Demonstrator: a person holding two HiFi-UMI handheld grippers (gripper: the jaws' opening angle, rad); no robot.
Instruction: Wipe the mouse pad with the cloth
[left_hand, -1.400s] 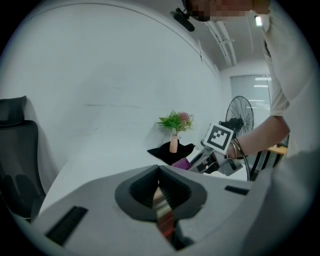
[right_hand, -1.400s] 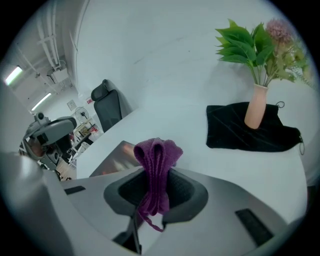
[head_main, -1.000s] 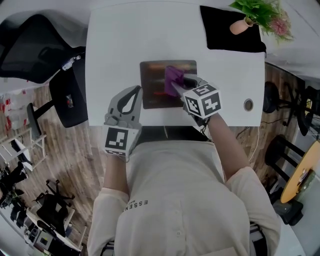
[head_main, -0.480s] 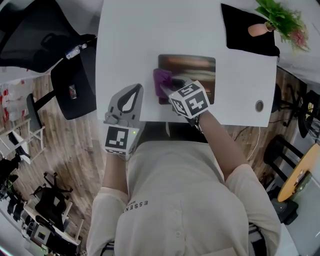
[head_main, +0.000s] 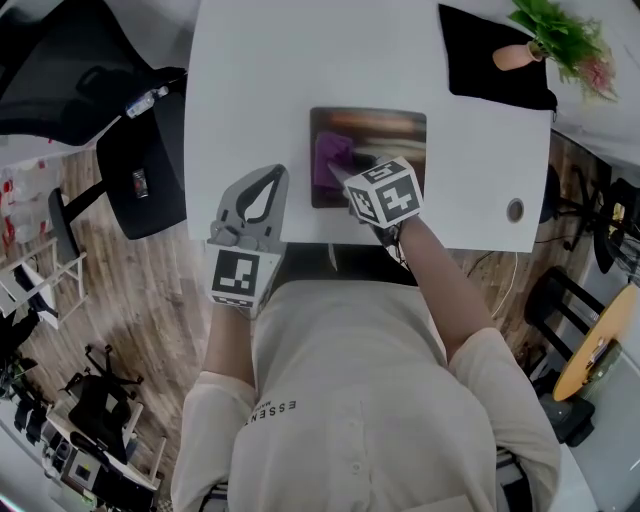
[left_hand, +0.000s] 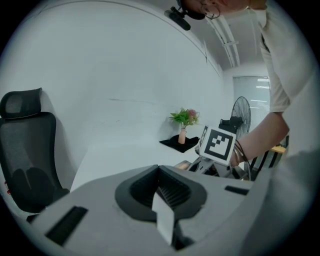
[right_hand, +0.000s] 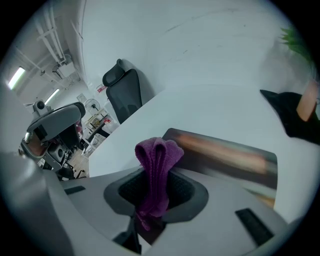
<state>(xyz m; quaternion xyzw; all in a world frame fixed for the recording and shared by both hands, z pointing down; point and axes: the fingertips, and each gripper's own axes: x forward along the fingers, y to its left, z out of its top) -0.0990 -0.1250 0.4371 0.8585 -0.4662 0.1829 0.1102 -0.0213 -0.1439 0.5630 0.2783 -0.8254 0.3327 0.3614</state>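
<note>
Ideally, the right gripper (head_main: 348, 172), clamped on the purple cloth (head_main: 330, 151), should press flat toward the mouse pad's (head_main: 396, 133) three o'clock edge; the left gripper (head_main: 266, 178) sits closed, empty.

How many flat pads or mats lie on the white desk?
2. The dark rectangular mouse pad lies near the front edge, under the purple cloth; the black square mat sits at the far right corner, under the potted plant.
</note>
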